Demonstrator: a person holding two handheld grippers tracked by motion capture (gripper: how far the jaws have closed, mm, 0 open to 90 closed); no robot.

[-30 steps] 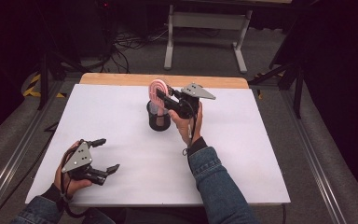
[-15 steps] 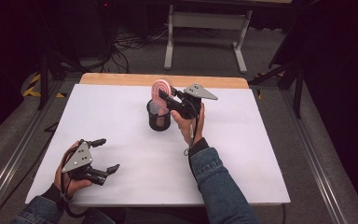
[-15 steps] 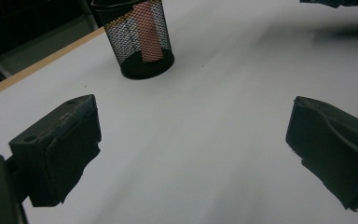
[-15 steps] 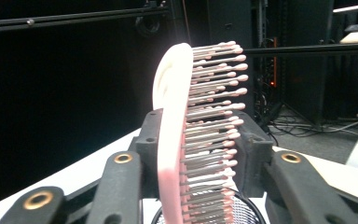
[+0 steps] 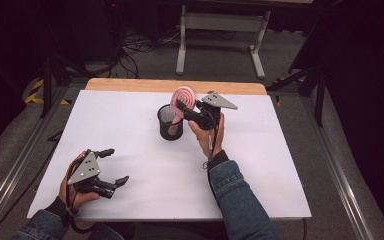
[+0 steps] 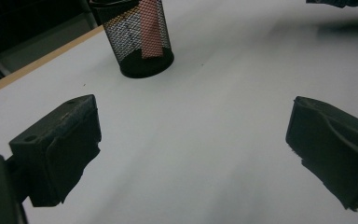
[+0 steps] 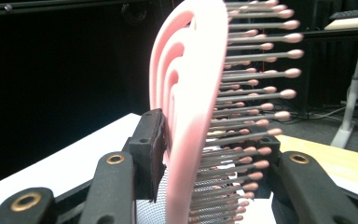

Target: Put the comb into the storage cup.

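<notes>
Hairbrush (image 5: pixel 184 96) (pink, with round-tipped bristles) stood upright in the black mesh cup (image 5: pixel 170 123), its handle down inside the cup and its head above the rim. White desk (image 5: pixel 145 150) carried the cup near its far middle. Right claw (image 5: pixel 186 107) was around the brush head; its jaws had just been opening, one pad beside the smooth back, the other at the bristles. Left claw (image 5: pixel 114 166) rested at the near left of the desk, released, with nothing between its jaws.
</notes>
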